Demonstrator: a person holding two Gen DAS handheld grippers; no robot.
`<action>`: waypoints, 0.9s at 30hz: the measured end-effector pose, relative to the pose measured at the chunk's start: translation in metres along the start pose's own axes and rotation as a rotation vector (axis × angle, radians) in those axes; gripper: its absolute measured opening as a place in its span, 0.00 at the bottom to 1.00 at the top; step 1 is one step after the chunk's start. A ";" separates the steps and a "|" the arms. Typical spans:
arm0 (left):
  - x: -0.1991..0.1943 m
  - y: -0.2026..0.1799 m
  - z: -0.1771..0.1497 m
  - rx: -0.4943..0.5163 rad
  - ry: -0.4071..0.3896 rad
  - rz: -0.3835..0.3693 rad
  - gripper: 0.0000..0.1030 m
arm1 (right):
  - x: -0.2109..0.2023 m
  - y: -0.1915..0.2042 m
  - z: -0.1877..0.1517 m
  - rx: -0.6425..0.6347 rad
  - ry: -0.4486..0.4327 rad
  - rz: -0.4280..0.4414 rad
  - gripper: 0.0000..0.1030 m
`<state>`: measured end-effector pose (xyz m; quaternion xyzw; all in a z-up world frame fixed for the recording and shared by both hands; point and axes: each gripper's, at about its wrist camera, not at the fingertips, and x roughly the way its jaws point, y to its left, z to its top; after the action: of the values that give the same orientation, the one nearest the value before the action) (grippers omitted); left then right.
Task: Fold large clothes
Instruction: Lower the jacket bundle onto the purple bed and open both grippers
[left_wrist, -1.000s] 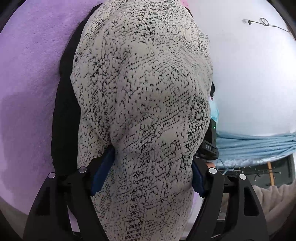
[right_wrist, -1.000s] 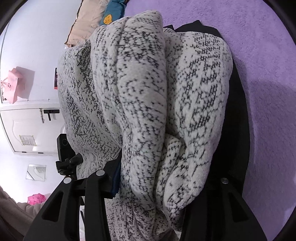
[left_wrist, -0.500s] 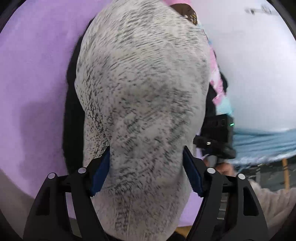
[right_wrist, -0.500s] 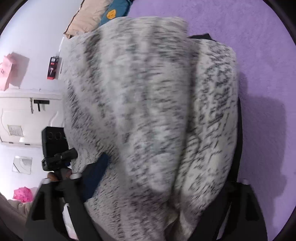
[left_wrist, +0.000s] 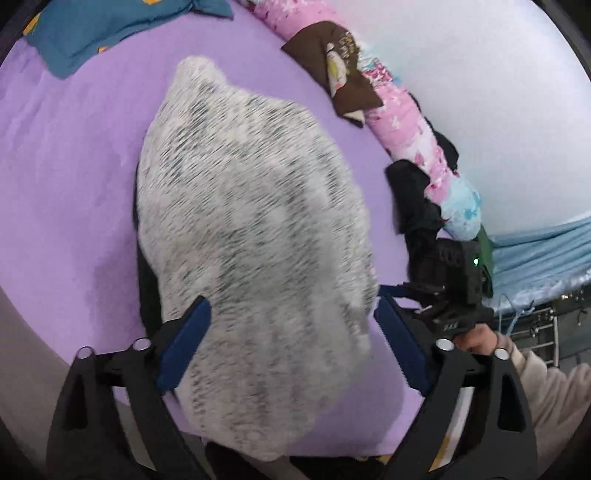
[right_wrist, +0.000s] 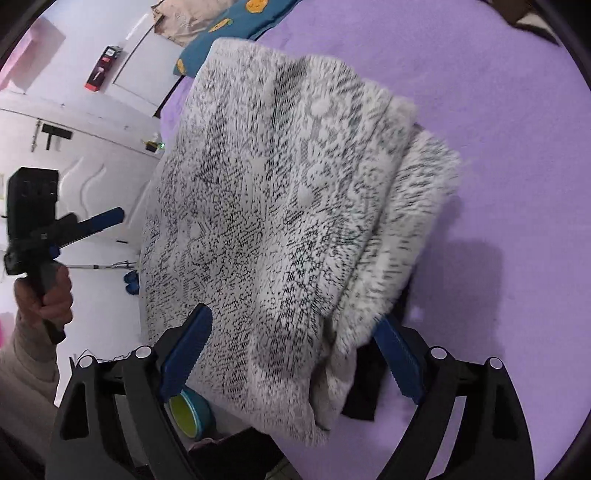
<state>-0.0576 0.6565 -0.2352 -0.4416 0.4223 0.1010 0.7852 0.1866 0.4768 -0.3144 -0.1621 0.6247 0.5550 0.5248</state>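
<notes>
Sweater (left_wrist: 255, 229) lies bunched on purple bed (left_wrist: 66, 155) between opening left gripper (left_wrist: 291, 347) fingers.

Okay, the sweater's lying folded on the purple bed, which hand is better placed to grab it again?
Probably the right. The right tool straddles the folded sweater at its near corner. The left tool, jaws opening, also frames it, but that view is blurred.

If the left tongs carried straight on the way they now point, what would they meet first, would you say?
Most likely the speckled cream knit garment folded on the purple bedspread: it fills the line ahead of the left tongs, whose jaws are opening. Depth is hard to judge.
</notes>
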 end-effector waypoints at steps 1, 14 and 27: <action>0.003 -0.006 0.001 0.000 -0.004 0.004 0.89 | -0.010 0.010 0.001 -0.016 -0.046 -0.014 0.85; 0.067 -0.046 -0.058 0.060 0.059 0.315 0.91 | -0.025 0.089 0.103 -0.072 -0.211 -0.072 0.94; 0.096 -0.010 -0.091 0.042 0.058 0.467 0.96 | 0.079 0.102 0.166 -0.061 -0.008 -0.348 0.94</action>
<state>-0.0449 0.5597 -0.3244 -0.3182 0.5375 0.2581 0.7370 0.1540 0.6841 -0.2997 -0.2814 0.5679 0.4752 0.6103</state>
